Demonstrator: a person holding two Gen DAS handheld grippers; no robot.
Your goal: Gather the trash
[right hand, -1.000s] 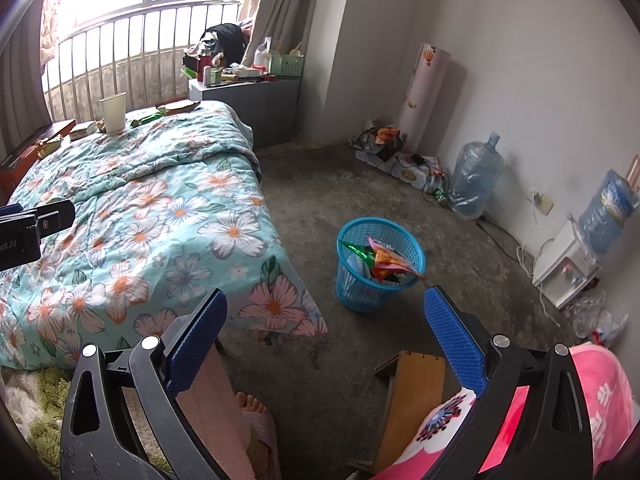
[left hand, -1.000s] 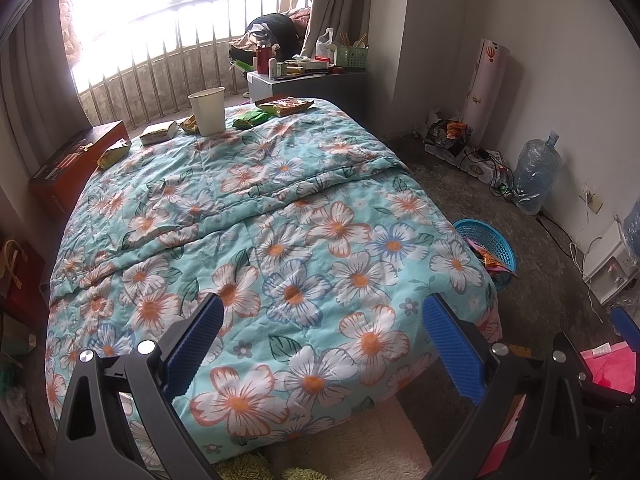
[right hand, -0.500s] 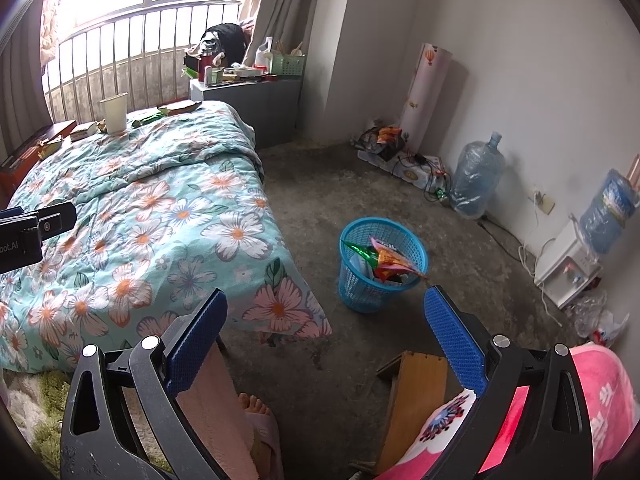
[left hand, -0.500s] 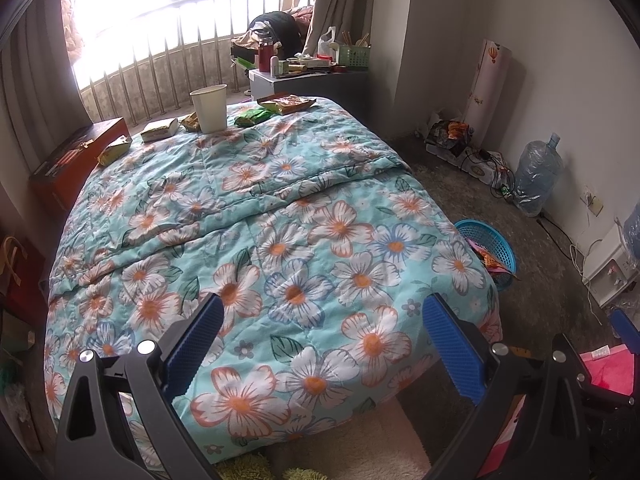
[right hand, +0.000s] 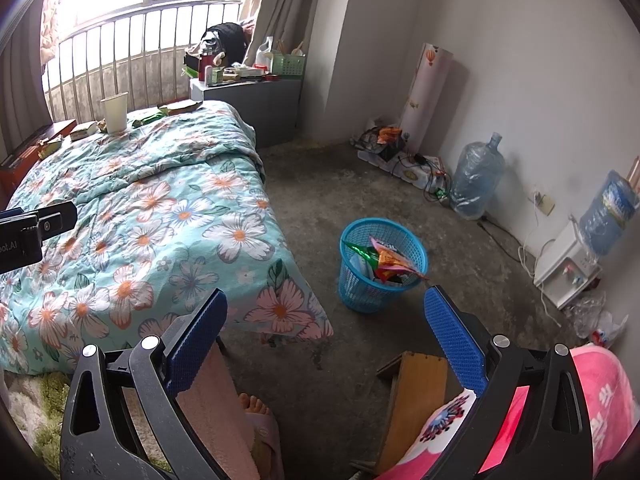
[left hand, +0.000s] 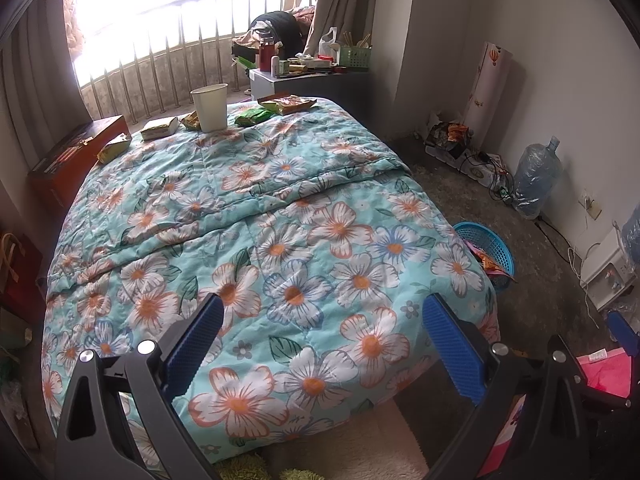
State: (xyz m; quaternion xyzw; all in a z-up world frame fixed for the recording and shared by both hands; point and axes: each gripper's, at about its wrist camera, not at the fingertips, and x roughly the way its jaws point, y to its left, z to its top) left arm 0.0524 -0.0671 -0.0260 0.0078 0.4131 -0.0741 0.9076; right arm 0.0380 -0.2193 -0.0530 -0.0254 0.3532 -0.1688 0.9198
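Observation:
Trash lies along the far end of the flowered bed (left hand: 280, 216): a white paper cup (left hand: 209, 107), green wrappers (left hand: 251, 117), a brown snack bag (left hand: 287, 104) and small yellow-green boxes (left hand: 159, 128). A blue mesh basket (right hand: 382, 264) on the floor to the bed's right holds several bright wrappers. My left gripper (left hand: 322, 342) hangs open over the near end of the bed, holding nothing. My right gripper (right hand: 326, 340) is open above the floor near the basket, also holding nothing. The same cup (right hand: 115, 112) appears far off in the right wrist view.
A grey nightstand (left hand: 308, 80) crowded with bottles stands beyond the bed. Water jugs (right hand: 476, 180), cables and a white dispenser (right hand: 564, 272) line the right wall. A wooden stool (right hand: 416, 396), pink fabric (right hand: 600, 400) and a person's foot (right hand: 256, 408) lie below my right gripper.
Both views have crept slightly forward, the bed and the basket sitting a little closer. Neither gripper has changed its opening.

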